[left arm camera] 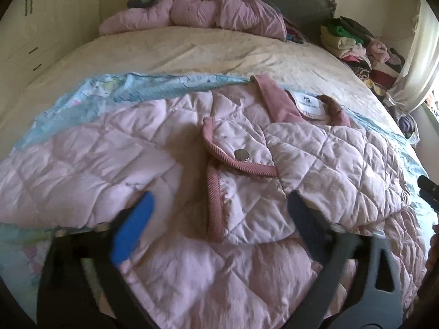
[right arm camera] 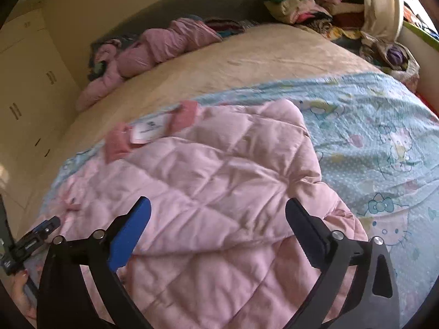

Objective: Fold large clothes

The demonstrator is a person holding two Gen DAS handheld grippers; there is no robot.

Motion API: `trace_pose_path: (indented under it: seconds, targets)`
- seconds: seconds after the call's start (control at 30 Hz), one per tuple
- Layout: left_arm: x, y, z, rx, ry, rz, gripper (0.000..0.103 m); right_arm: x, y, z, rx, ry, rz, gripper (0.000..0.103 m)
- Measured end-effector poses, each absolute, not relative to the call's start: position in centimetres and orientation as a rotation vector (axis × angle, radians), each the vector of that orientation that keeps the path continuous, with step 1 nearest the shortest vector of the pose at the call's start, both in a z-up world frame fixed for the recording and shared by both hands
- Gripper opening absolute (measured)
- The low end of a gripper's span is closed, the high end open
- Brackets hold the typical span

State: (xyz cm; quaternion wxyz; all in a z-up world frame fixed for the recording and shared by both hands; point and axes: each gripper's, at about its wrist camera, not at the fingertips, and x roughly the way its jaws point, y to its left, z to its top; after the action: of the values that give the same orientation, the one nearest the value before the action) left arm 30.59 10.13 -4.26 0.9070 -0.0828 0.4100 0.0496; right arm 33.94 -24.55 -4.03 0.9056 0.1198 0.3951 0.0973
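Left gripper [left arm camera: 219, 211]: we see our blue-padded fingers [left arm camera: 134, 227] spread wide apart, holding nothing, poised over the jacket.
Right gripper [right arm camera: 218, 216]: we see its fingers likewise spread apart and holding nothing, above the jacket's quilted cloth.
Pink quilted jacket [left arm camera: 170, 137]: it lies spread on the bed directly ahead of and beneath both tools; in the left wrist view a sleeve or panel is folded across the body.
Pocket flap [left arm camera: 238, 145]: just beyond the gap between our left fingers, edged in darker pink ribbed trim, with a round metal snap [left arm camera: 242, 154] on it.
Collar [left arm camera: 277, 101]: farther ahead of the left tool, darker pink, with a white label [left arm camera: 308, 104] just beside it.
Light blue cartoon sheet [right arm camera: 384, 137]: under the jacket, showing to the right of our right tool and along the jacket's far edge.
Beige bedcover [left arm camera: 192, 52]: beyond the jacket, well ahead of both tools.
Second pink quilted garment [left arm camera: 197, 13]: bunched at the far head of the bed, well apart from us.
Pile of folded clothes [left arm camera: 354, 44]: far ahead to the right, near the curtain [left arm camera: 411, 63].
Wardrobe [left arm camera: 41, 22]: far left of the left tool, cream doors with dark handles.
Other tool: the left gripper's black body shows at the lower left edge of the right wrist view.
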Motion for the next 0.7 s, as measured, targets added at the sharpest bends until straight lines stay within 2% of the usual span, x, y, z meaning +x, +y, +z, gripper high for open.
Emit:
trace_pose_path:
  seconds: [0.37, 0.7]
  targets:
    - [27.4, 11.1, -1.5, -0.195, 0.805, 0.145, 0.094, 29.7, -20.3, 0.2, 0.223, 0.763, 0.317, 0.099]
    - [22.9, 15.3, 1.5, -0.223, 0.734, 0.240, 0.094, 27.6, -15.3, 2.9, 0.181, 0.738, 0.425, 0.099]
